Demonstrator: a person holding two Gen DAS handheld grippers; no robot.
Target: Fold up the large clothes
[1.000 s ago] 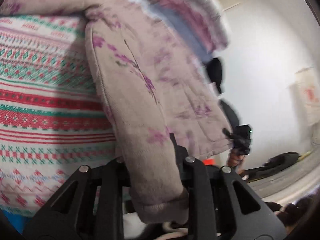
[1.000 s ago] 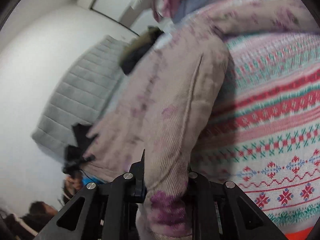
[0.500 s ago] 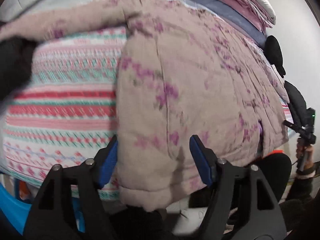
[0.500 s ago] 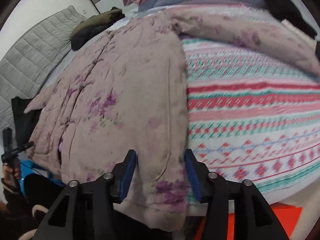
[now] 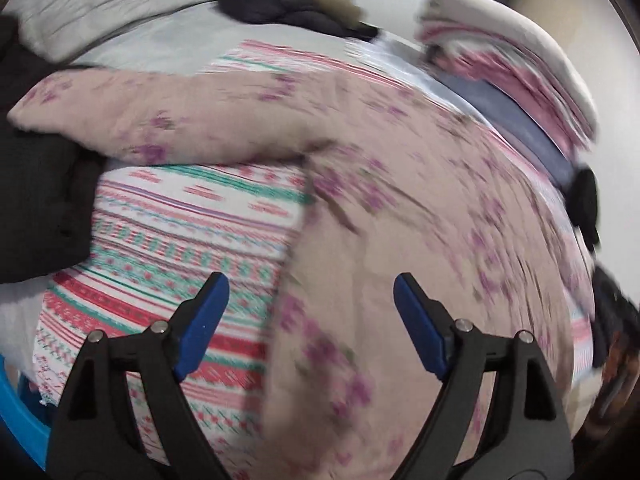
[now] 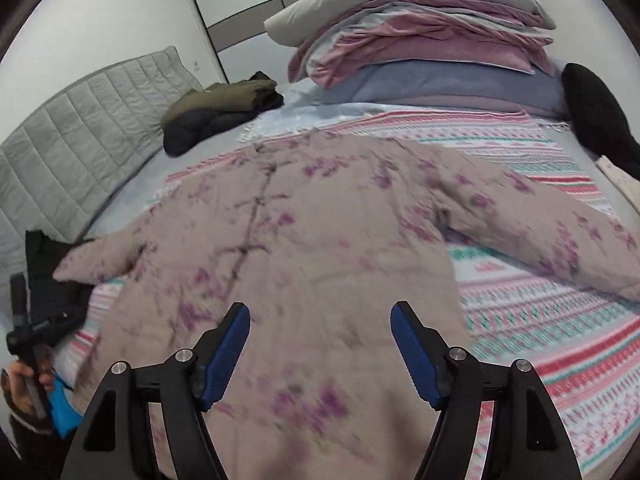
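Note:
A pale pink padded coat with purple flowers [image 6: 304, 232] lies spread flat on the bed, front up, both sleeves out to the sides; it also shows in the left wrist view [image 5: 400, 240]. My right gripper [image 6: 320, 320] is open and empty, above the coat's lower hem. My left gripper [image 5: 308, 292] is open and empty, above the coat's left edge where it meets the striped blanket [image 5: 192, 232]. One sleeve [image 5: 140, 120] stretches leftward in the left wrist view. The left wrist view is blurred.
A stack of folded bedding and pillows [image 6: 420, 40] stands at the bed's far end. A dark folded jacket [image 6: 224, 108] lies near the grey padded headboard [image 6: 80, 128]. Black clothes lie at the left [image 5: 36, 200] and right [image 6: 596, 116]. A hand holds a black device [image 6: 24, 340].
Both grippers have let go of the coat's hem and opened wide. The coat, held up a second ago, now lies flat on the bed; both cameras have pulled back and up.

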